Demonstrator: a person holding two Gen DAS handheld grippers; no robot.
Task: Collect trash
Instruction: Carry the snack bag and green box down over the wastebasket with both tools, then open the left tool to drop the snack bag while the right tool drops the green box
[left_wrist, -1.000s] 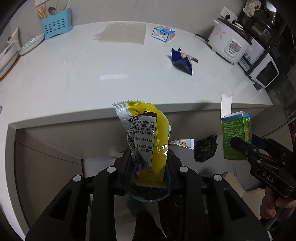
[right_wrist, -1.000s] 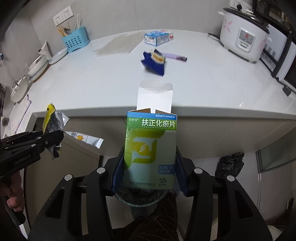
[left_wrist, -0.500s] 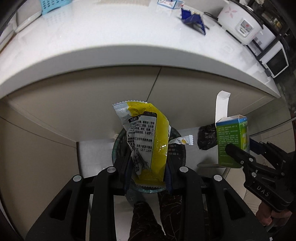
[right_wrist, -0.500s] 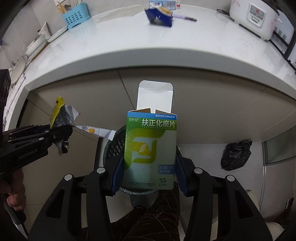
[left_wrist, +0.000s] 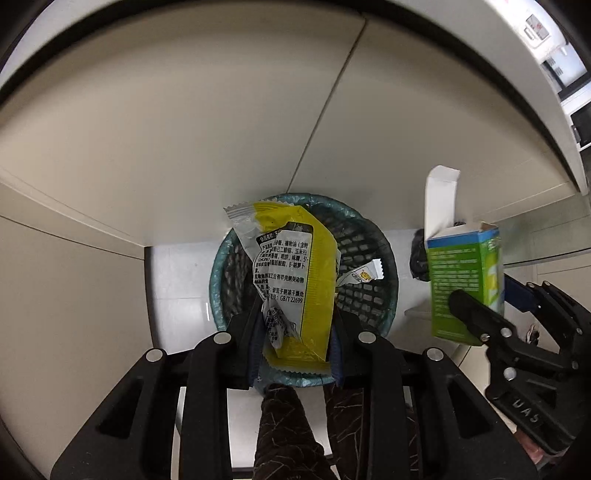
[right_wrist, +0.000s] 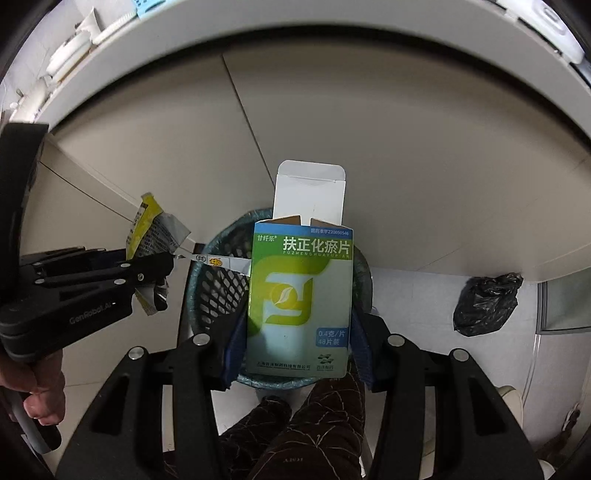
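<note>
The left gripper (left_wrist: 295, 354) pinches a yellow wrapper (left_wrist: 306, 273) at lower centre of its view, hiding most of the mesh bin (left_wrist: 369, 280) behind it. The right gripper (right_wrist: 295, 354) clamps a green box (right_wrist: 299, 295), flap open, which covers the same bin. Beige cabinet panels (right_wrist: 369, 147) fill the upper frame; a black bag (right_wrist: 485, 308) lies on the pale floor (right_wrist: 413, 295) at right, and the counter edge is cut off.

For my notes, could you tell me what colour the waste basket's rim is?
Teal-blue, on the dark mesh waste basket; clearest in the left wrist view.
</note>
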